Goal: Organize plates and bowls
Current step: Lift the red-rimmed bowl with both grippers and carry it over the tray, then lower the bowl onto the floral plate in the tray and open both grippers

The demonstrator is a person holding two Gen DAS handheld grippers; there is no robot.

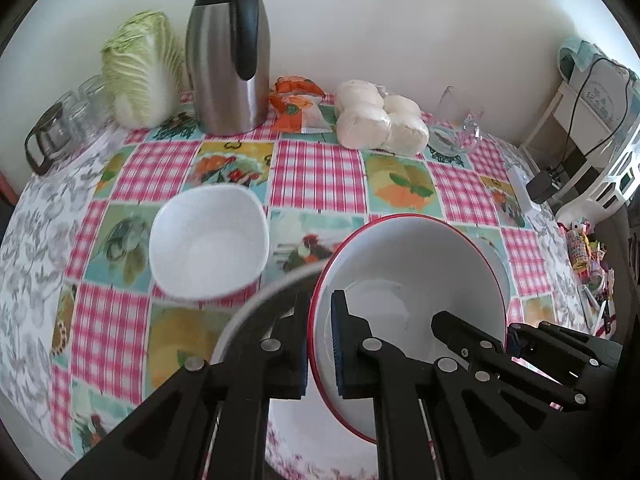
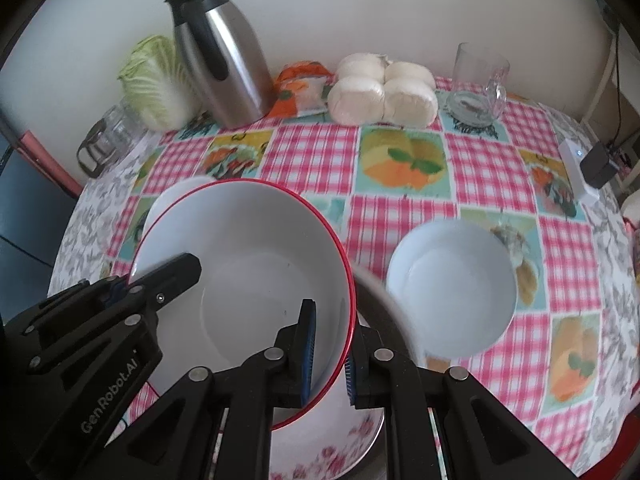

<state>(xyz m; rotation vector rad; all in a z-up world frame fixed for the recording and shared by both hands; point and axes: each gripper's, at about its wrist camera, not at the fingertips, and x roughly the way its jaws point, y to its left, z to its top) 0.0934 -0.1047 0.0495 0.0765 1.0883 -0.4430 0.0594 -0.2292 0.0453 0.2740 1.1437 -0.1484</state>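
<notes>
Left wrist view, from left to right: a glass coffee pot (image 1: 50, 136) sits at the far left edge of the table (image 1: 316, 168), then a napa cabbage (image 1: 140, 68) and a steel thermos jug (image 1: 228, 52) against the wall. In front of these, a small white bowl (image 1: 208, 242) rests alone on the checked cloth. Nearer the camera, the left gripper (image 1: 320, 344) has its jaws pressed together on the left rim of a large red-rimmed bowl (image 1: 412, 276), one pad inside and one outside. The right gripper (image 1: 476, 334) pinches the opposite rim, so both hold the one bowl, which looks lifted clear of the cloth. A grey curved rim of something blurred crosses just left of it; I cannot tell what it is. Below the bowl shows a floral plate (image 1: 316, 452).

Right wrist view, further right: a second white bowl (image 2: 452, 288) stands by itself, with steamed buns (image 2: 384, 92) and a drinking glass (image 2: 480, 76) behind it near the wall, and a white box (image 2: 576, 168) at the right edge.

My reading is that the job is partway through: the big bowl is in hand, while the two small bowls are not yet stacked or grouped. The middle of the table is open, giving fair room to set things down. The rounded table edge falls away at left and right, and the back row crowds the wall.
</notes>
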